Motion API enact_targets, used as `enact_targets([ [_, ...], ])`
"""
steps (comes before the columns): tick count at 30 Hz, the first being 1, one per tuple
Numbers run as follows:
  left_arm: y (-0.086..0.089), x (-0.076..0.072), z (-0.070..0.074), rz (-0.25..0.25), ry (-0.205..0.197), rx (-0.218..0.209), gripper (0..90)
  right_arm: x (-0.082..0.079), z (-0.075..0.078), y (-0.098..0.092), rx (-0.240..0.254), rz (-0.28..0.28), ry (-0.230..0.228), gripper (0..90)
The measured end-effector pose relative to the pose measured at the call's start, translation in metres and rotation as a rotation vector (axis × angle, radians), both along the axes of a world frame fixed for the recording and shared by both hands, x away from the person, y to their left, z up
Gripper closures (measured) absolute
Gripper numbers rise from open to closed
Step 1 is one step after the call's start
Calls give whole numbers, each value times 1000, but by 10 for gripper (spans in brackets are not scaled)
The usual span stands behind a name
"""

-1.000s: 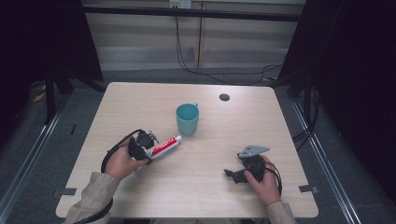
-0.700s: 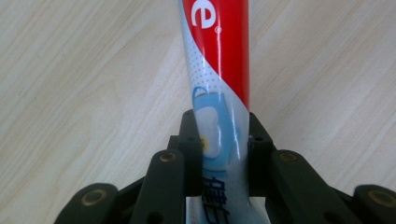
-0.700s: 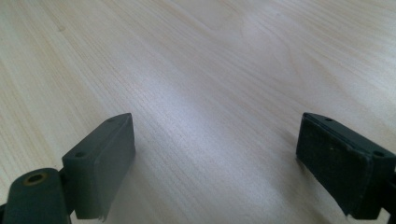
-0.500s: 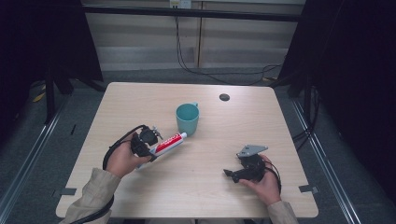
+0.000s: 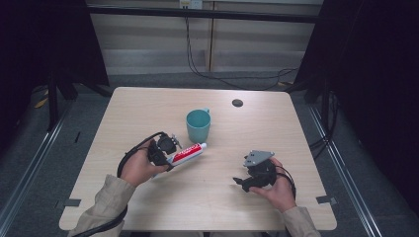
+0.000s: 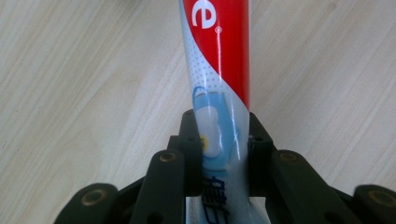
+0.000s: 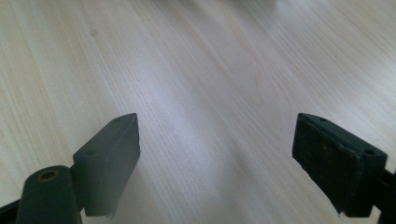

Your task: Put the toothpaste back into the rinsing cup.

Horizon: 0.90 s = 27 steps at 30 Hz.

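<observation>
A red, white and blue toothpaste tube (image 5: pixel 187 154) is held just above the table, its cap end pointing toward the teal mug (image 5: pixel 198 125). My left gripper (image 5: pixel 165 155) is shut on the tube's flat tail end; in the left gripper view the tube (image 6: pixel 219 79) runs up and away between the two black jaws, with my left gripper (image 6: pixel 219 144) clamped on its blue-printed part. My right gripper (image 5: pixel 244 181) rests low over the table at the front right, open, and in the right gripper view my right gripper (image 7: pixel 215 154) has bare wood between its wide-apart jaws.
The light wooden table (image 5: pixel 276 133) has a small dark round hole or cap (image 5: pixel 237 102) near its far edge. Dark curtains and metal floor rails flank the table. Cables trail from both grippers along the forearms.
The left hand has carried the toothpaste tube a little toward the right and closer to the mug. The right gripper has barely shifted.
</observation>
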<state>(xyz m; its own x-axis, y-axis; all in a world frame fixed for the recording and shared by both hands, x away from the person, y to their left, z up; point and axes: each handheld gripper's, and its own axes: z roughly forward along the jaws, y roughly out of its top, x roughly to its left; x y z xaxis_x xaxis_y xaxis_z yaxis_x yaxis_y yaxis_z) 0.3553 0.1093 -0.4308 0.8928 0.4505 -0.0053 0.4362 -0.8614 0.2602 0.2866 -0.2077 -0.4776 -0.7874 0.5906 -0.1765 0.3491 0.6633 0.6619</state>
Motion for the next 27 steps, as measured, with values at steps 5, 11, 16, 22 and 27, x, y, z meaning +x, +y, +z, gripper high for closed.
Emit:
enact_targets([
  [5,-5,0,1,-12,-2,4,743,3,7,6,-34,28,-12,157],
  [11,-11,-1,1,-23,1,2,743,6,15,14,-62,77,-36,158],
  [16,-18,-1,2,-44,8,-1,743,9,26,20,-86,108,-71,160],
  [22,-25,-1,3,-50,25,-11,742,11,33,26,-99,135,-92,168],
  [27,-35,-1,3,-76,26,-5,742,13,39,32,-127,174,-111,168],
])
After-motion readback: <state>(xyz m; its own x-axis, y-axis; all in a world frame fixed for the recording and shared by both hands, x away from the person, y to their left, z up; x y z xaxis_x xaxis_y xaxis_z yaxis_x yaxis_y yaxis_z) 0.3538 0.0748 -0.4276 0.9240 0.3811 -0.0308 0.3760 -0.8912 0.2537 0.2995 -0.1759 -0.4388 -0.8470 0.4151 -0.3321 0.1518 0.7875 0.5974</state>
